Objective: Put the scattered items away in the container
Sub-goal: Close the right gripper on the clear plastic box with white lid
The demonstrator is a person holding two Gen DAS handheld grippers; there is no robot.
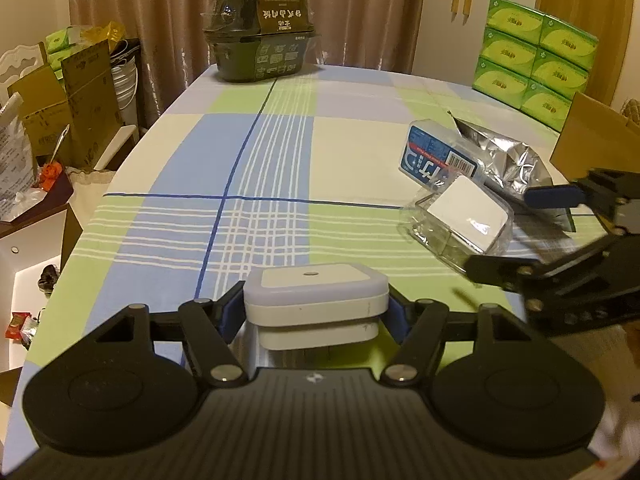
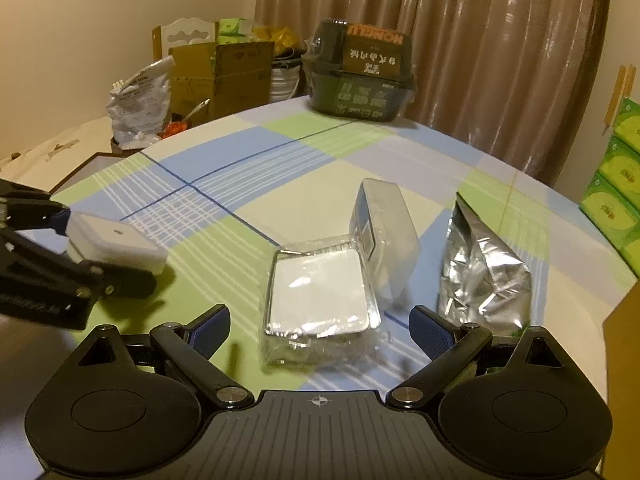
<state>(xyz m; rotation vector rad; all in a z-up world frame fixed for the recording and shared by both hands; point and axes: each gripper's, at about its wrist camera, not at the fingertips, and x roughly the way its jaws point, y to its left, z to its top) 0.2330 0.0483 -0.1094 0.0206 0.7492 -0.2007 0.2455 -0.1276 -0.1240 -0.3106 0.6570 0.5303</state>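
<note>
Two grippers over checked tablecloth (image 1: pixel 352 152), left gripper (image 1: pixel 314 314) clamped on white plug-in device (image 1: pixel 316 294), right gripper (image 2: pixel 320 326) spread wide around clear plastic pack (image 2: pixel 320 296), silver foil bag (image 2: pixel 480 276) just beside

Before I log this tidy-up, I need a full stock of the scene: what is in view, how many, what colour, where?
white plug-in device: one, white, between left tool pads
clear plastic case: one, clear with white insert, in front of right tool
blue-labelled box: one, behind case
foil pouch: one, silver, right of case
dark boxed set: one, far table edge
green cartons: stacked, far right
checked tablecloth: one
left tool: shut on device
right tool: open
</note>
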